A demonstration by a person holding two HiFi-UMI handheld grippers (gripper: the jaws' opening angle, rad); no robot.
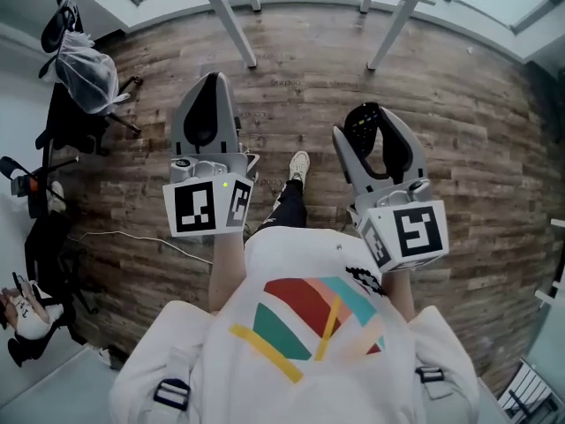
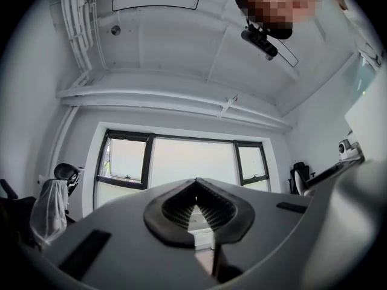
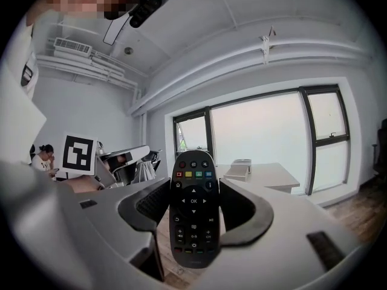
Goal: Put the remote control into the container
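Note:
A black remote control (image 3: 193, 210) with coloured buttons stands upright between the pads of my right gripper (image 3: 193, 189), which is shut on it. In the head view the remote (image 1: 362, 127) shows as a dark tip in the right gripper (image 1: 375, 140), held level above the wooden floor. My left gripper (image 1: 205, 104) is alongside it to the left, its jaws shut together with nothing in them (image 2: 195, 189). Ahead stands a white table (image 3: 272, 175) with a pale boxy thing (image 3: 242, 168) on it. I cannot tell whether that is the container.
The white table's legs (image 1: 238, 26) cross the top of the head view. An office chair with a plastic bag (image 1: 81, 73) and dark stands (image 1: 40, 193) line the left wall. A thin cable (image 1: 132, 237) lies on the floor. A person sits at the far left (image 3: 42, 156).

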